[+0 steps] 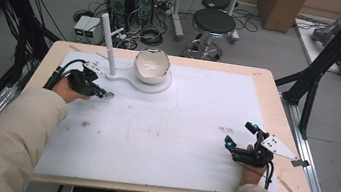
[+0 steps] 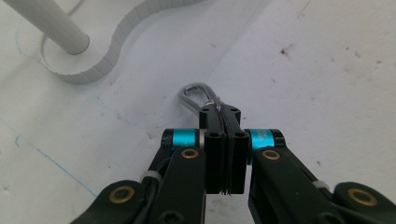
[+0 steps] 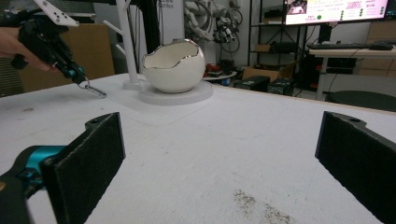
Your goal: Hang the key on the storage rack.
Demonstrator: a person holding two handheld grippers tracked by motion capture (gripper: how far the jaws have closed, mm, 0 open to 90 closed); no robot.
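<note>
A small silver metal loop [image 2: 194,95] sticks out from between the jaws of my left gripper [image 2: 219,112], which is shut on its end. That gripper [image 1: 106,94] is at the table's left, just in front of a white stand's base [image 2: 112,51]. From the right gripper view, the loop [image 3: 95,90] slants down to the white mat under the left gripper [image 3: 77,77]; whether it touches the mat I cannot tell. My right gripper [image 1: 239,135] is at the near right, open, with nothing between its black pads [image 3: 88,161].
The white stand has an upright post [image 1: 107,44] with side pegs and a round plate bearing an egg-shaped white bowl [image 1: 151,65] with a jagged silver rim. A white mat [image 1: 179,127] covers the wooden table. Behind the table are a stool [image 1: 214,24] and computer cases.
</note>
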